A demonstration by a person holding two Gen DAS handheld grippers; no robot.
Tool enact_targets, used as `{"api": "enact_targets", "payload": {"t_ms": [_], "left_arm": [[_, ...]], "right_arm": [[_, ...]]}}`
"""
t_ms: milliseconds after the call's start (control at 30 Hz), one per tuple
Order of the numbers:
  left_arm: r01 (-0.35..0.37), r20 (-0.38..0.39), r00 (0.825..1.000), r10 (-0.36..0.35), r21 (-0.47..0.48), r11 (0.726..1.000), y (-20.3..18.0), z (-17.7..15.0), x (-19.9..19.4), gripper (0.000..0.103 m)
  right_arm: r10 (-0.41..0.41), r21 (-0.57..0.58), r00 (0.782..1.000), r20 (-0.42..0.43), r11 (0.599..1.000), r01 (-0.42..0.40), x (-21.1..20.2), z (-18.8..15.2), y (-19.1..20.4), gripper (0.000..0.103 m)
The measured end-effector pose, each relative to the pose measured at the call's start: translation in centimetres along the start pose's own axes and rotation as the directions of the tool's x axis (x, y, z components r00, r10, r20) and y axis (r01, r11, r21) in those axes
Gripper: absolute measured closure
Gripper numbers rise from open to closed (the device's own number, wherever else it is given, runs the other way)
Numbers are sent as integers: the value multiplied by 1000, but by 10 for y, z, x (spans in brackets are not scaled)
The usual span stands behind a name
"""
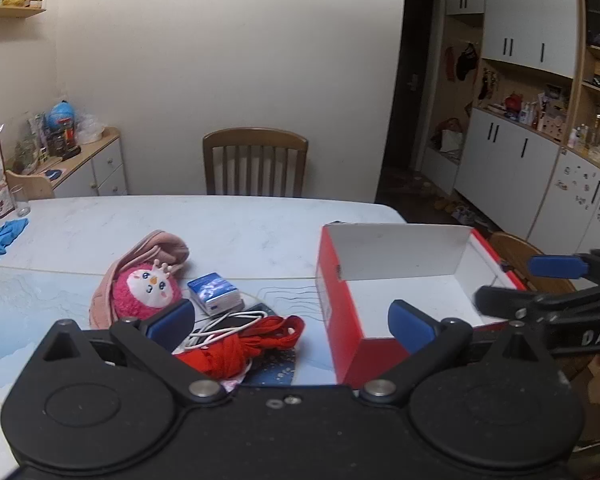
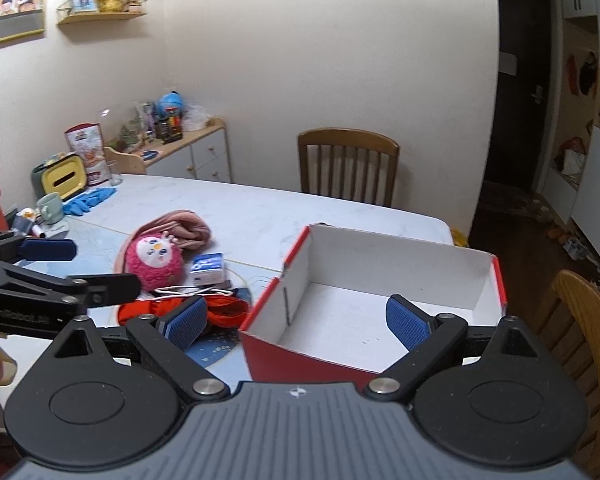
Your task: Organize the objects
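Observation:
An open red box [image 1: 342,332] with a white inside stands on the right of the table; it also shows in the right wrist view [image 2: 300,364] and looks empty. Left of it lie a pink plush toy [image 1: 146,292] on pink cloth [image 1: 156,246], a small blue-white tissue pack [image 1: 216,292], a white cable [image 1: 224,328] over a dark flat object, and red cord [image 1: 256,344]. My left gripper [image 1: 292,326] is open, above the red cord. My right gripper [image 2: 298,322] is open, over the box's near wall. The toy [image 2: 154,262], pack [image 2: 209,268] and cord [image 2: 224,310] show there too.
A wooden chair [image 1: 255,162] stands at the table's far side, another [image 2: 580,320] at the right. Blue gloves [image 2: 88,200], a mug [image 2: 50,208], a glass and a yellow-lidded container [image 2: 62,178] sit at the table's left end. A side cabinet [image 1: 88,168] is beyond.

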State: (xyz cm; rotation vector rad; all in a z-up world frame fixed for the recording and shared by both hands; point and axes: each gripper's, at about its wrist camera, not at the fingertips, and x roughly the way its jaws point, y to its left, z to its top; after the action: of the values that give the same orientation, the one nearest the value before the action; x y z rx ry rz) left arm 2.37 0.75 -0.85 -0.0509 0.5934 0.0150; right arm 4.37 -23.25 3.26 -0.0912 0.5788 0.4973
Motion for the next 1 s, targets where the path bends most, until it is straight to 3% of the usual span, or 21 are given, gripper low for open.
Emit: {"api": "enact_targets", "payload": {"t_ms": [200,633,1000], "left_arm": [[-77,-57,995,77,1,997,6,1,20,1],[-108,-84,990,112,44,993,20,0,58,1],[-65,-220,969,117,231,971,32,-31,116,6]], "right_arm": [[-44,64,998,-33,997,46,10,1,-26,6],[-163,110,978,-128,978,177,35,1,-90,6],[-244,135,942,-231,951,279,60,-3,-143,6]]}}
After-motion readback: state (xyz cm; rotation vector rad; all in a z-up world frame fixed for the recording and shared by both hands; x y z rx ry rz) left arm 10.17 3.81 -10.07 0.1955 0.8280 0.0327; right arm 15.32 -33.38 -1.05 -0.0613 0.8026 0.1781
